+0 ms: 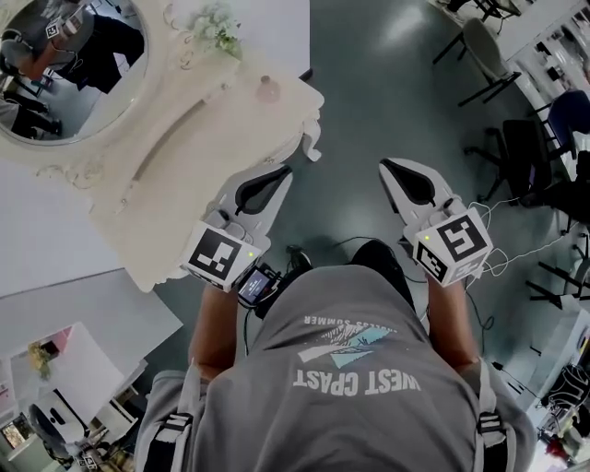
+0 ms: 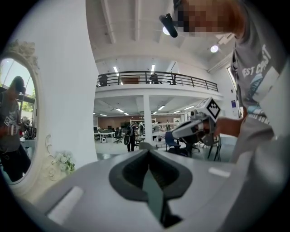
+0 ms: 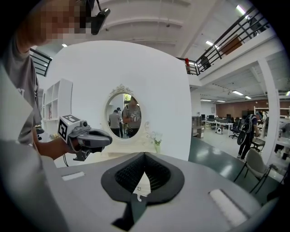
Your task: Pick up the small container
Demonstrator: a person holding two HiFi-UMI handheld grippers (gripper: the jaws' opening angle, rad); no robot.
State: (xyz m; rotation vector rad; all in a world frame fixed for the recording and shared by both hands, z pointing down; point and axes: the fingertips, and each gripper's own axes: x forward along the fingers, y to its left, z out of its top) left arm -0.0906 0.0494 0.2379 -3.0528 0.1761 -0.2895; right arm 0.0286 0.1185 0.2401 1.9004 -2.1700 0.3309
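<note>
With left gripper (image 1: 281, 172) and right gripper (image 1: 387, 167) shut and empty, jaws should be opened before the small pinkish container (image 1: 267, 89) on the ornate white desk (image 1: 175, 198) is reached.

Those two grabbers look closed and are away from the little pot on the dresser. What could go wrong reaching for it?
The left gripper and right gripper are both shut; arriving that way may knock the small container over instead of grasping it. The flowers and mirror stand just beyond it, so overreaching might hit them.
</note>
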